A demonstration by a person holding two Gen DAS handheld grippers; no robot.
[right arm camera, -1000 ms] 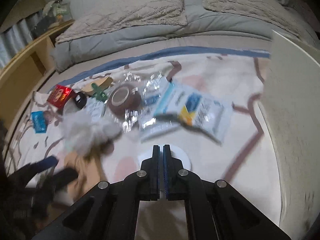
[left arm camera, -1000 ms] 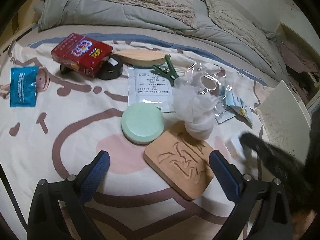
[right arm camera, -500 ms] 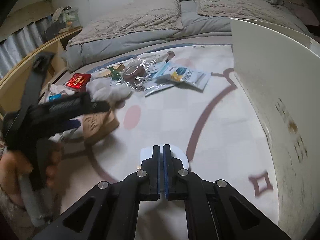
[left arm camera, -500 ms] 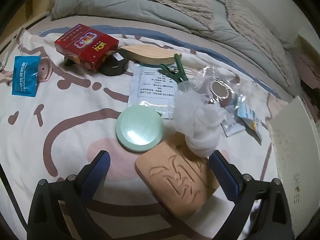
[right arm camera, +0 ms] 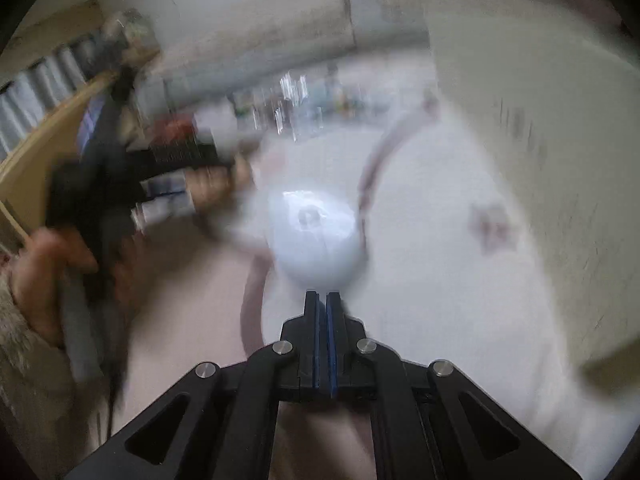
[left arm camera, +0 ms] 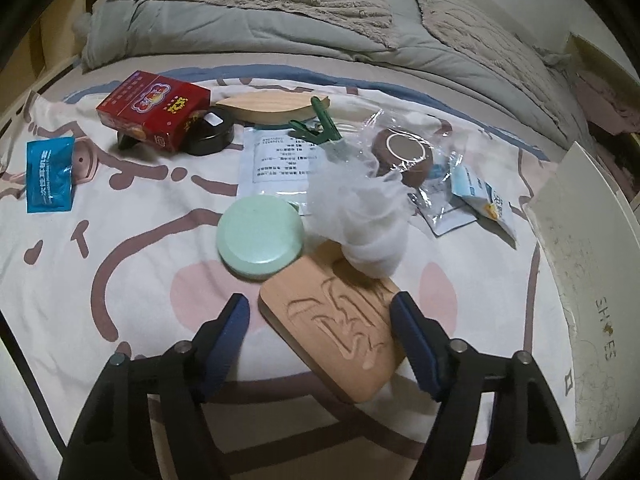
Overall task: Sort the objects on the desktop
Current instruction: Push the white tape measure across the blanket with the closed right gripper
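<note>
Left gripper point(left arm camera: 320, 320) closing around tan wooden board point(left arm camera: 334, 330), carved grooves on top, flat on bedsheet point(left arm camera: 132, 280) below green disc point(left arm camera: 260, 236); pads not touching. Right gripper point(right arm camera: 322, 308) clamped shut on white round object point(right arm camera: 316, 236), blurred.

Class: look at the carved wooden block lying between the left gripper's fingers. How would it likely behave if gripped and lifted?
The wooden block looks rigid, so it should not bend. The white mesh puff resting on its far end would probably slide off. Its flat shape makes rolling unlikely.
</note>
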